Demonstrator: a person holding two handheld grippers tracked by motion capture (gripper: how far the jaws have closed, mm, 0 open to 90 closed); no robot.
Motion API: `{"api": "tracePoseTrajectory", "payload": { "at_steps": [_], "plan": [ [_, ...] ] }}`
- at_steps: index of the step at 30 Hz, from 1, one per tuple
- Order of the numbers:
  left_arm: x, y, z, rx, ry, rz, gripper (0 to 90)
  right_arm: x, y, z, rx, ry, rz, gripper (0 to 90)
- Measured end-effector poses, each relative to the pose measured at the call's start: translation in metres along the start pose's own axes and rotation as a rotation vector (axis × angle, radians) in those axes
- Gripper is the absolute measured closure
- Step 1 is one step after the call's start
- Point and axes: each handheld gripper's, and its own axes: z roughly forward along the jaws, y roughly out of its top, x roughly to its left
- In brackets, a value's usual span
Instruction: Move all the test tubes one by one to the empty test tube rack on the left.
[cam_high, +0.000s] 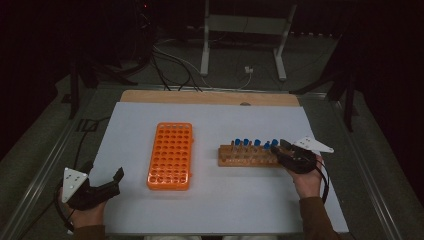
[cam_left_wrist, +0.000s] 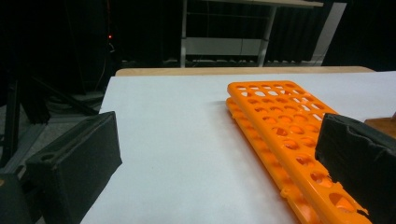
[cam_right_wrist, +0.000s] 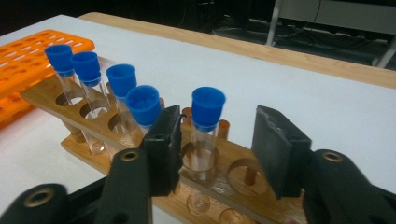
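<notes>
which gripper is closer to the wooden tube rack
Right. The right gripper is at the wooden rack's right end, its open fingers either side of a blue-capped tube. The left gripper sits open near the table's front-left corner, beyond the orange rack.

The white sheet (cam_high: 215, 210) lies bare along its near edge and across its far half, giving open passage there. The orange rack (cam_high: 170, 155) stands mid-table; a clear lane separates it from the wooden rack (cam_high: 247, 156). Five capped tubes (cam_right_wrist: 207, 126) stand upright in the wooden rack, close together. The right gripper (cam_right_wrist: 215, 144) sits at that rack's end, jaws apart, straddling the end tube. The left gripper (cam_high: 107, 185) rests over bare sheet, near the orange rack.
</notes>
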Motion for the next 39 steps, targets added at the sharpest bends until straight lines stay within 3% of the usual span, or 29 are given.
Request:
{"api": "tracePoseTrajectory", "payload": {
  "at_steps": [8, 14, 26, 39],
  "plan": [
    [0.001, 0.000, 0.000, 0.000, 0.001, -0.002, 1.0, 0.005, -0.006, 0.011, 0.007, -0.024, -0.009, 68.2],
    [0.000, 0.000, 0.000, 0.000, 0.000, -0.005, 1.0, 0.011, -0.011, 0.011, -0.028, -0.042, -0.023, 75.9],
    [0.001, -0.001, 0.001, 0.010, 0.000, -0.003, 1.0, 0.012, -0.006, 0.004, -0.064, -0.033, -0.015, 76.8],
    [0.000, -0.001, 0.002, 0.017, -0.006, -0.003, 1.0, 0.013, 0.012, -0.010, -0.106, -0.032, -0.023, 76.8]
  ]
}}
